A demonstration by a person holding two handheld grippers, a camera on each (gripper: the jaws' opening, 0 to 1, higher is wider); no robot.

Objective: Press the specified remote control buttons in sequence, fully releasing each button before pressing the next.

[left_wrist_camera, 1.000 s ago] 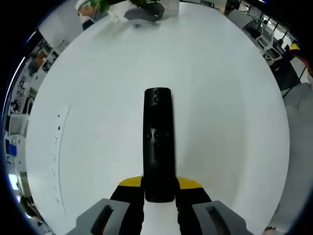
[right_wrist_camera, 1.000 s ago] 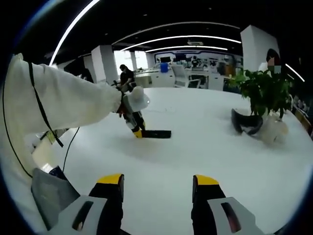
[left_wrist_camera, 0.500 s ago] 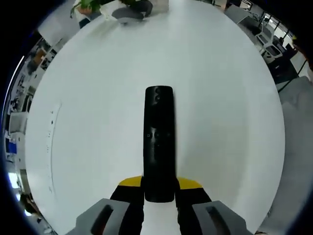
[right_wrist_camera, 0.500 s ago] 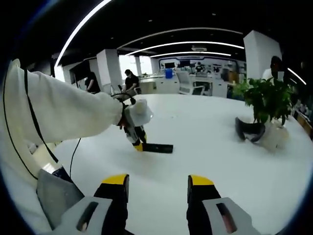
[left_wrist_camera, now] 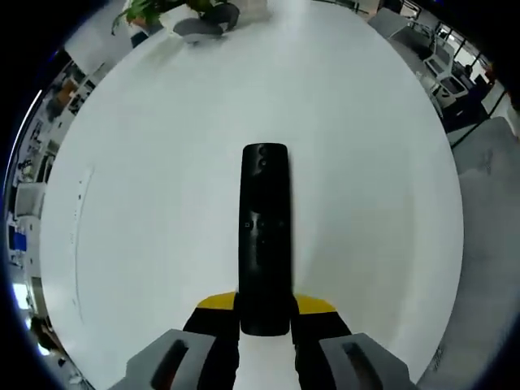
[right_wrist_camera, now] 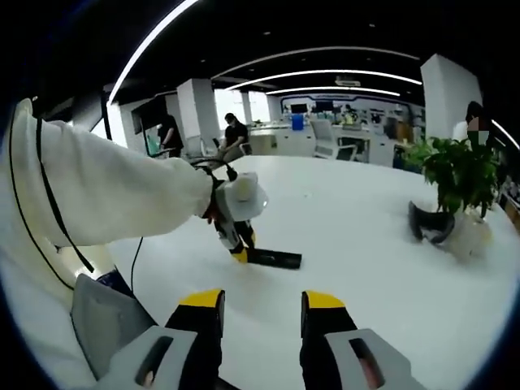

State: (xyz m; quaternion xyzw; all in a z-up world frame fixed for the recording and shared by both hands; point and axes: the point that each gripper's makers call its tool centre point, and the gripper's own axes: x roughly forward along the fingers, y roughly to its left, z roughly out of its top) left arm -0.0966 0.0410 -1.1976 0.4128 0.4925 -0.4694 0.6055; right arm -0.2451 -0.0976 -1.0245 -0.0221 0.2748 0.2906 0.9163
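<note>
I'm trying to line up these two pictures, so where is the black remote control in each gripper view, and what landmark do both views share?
Left gripper view: the remote control runs up the centre, its near end clamped in the left gripper.
Right gripper view: it lies flat on the white table, centre-left, beside the left gripper's yellow tips.
Shared landmark: the potted plant, at the top edge in the left gripper view, at the right in the right gripper view.

A long, slim black remote control (left_wrist_camera: 264, 236) is seen lying flat on the white table (left_wrist_camera: 146, 203), its button face turned up. A round button sits close to its far end, and small pale markings are grouped around its middle. Its near end is clamped between the yellow-tipped jaws of the left gripper (left_wrist_camera: 265, 313). In the right gripper view, the remote control (right_wrist_camera: 275, 258) is seen lying low on the table, stretched out to the right from that gripper's tips.
</note>
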